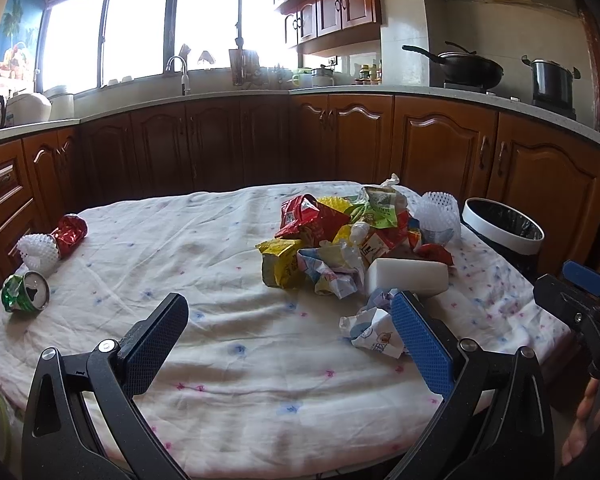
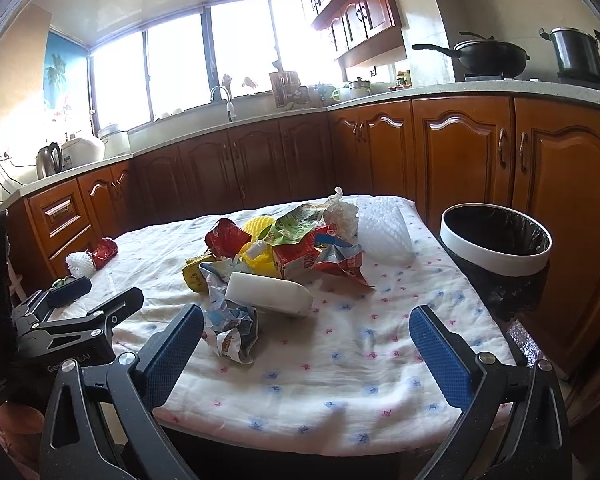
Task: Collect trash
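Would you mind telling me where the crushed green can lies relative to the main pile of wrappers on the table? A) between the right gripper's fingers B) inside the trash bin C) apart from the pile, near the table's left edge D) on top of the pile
C: the crushed green can lies alone on the tablecloth near the left edge, well away from the pile of wrappers.

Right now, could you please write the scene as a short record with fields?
surface: table under a floral cloth
trash pile: wrappers heaped mid-table
white block: white block at the pile's near edge
strays: green can, red can, far left
bin: black-lined bin beside the table's right edge
left gripper: open, empty
right gripper: open, empty
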{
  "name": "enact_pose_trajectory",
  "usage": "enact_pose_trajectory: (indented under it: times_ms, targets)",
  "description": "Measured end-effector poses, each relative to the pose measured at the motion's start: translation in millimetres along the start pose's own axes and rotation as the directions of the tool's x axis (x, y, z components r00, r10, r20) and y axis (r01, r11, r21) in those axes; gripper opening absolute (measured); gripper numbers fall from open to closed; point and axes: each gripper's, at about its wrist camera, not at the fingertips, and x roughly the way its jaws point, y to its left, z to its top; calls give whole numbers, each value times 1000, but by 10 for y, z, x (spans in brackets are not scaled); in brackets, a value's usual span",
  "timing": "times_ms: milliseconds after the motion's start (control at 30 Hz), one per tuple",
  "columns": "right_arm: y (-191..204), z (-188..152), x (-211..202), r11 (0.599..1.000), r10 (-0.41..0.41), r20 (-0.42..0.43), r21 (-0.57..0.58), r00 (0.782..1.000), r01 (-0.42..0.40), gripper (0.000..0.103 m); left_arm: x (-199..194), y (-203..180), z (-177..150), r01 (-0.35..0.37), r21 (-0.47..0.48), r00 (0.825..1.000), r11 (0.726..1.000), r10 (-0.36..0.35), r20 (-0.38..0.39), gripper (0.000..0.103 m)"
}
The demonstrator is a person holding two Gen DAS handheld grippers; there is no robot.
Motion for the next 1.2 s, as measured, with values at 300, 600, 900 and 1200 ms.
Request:
enact_pose_trajectory:
  times_ms: [300,600,900,1200]
  targets:
    - [8,10,-1,1000,2,1,2,1000,-2,103,16,-3,-4,1,-1,1000,1000,-1,-4,103]
    - [26,28,-3,1000,6,1,4,1000,-6,103,29,-18,-8,3,-1,1000,1000,-3,-6,103]
    - [31,40,39,1000,21,-6,5,1000,-21,103,54,-13,-2,6,-3,1000,1000,-6,-14,103]
    - [-19,27,81,999,41,-19,22,999,-41,103,125,26,-1,18,-22,999,1000,-19,-41,103]
